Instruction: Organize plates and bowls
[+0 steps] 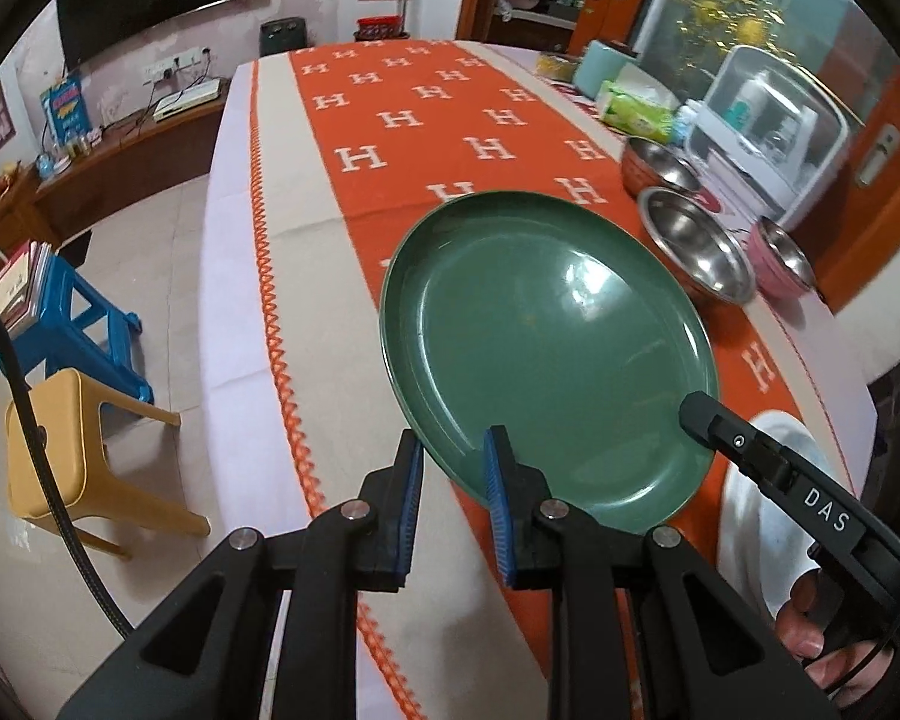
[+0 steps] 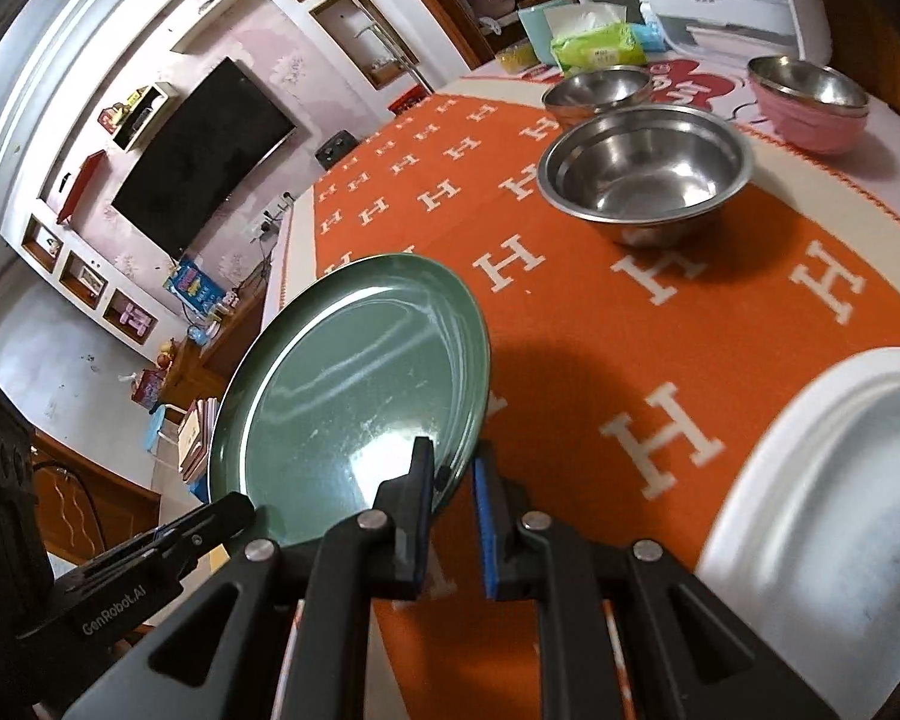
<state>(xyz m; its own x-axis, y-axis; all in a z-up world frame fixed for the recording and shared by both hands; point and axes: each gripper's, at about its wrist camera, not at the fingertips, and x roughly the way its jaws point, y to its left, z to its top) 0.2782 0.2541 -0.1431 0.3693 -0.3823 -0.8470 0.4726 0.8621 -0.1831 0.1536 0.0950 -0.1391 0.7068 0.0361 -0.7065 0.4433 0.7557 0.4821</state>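
We see a long table [image 1: 240,276] draped in a pale cloth with a woven orange runner [image 1: 402,120] patterned in white H letters and edged with an orange zigzag stitch. Lifted clear of that runner is the round green plate [image 1: 546,348], smooth and glossy with a shallow raised rim, tilted and carried by both tools at once. At the table's near edge lies a white plate [image 2: 822,480], matte and broad-rimmed, flat on the cloth. Farther back stand three bowls: a large stainless steel bowl [image 2: 648,174] with a brushed, reflective inside, a second steel bowl [image 2: 594,90] just behind it, and a pink-walled bowl [image 2: 810,102] with a steel lining, off to one side. The left gripper [image 1: 450,450], black with ribbed blue pads, is clamped on the green plate's near rim, one pad above and one below. The right gripper [image 2: 453,462], of the same make, pinches the rim on the opposite side.
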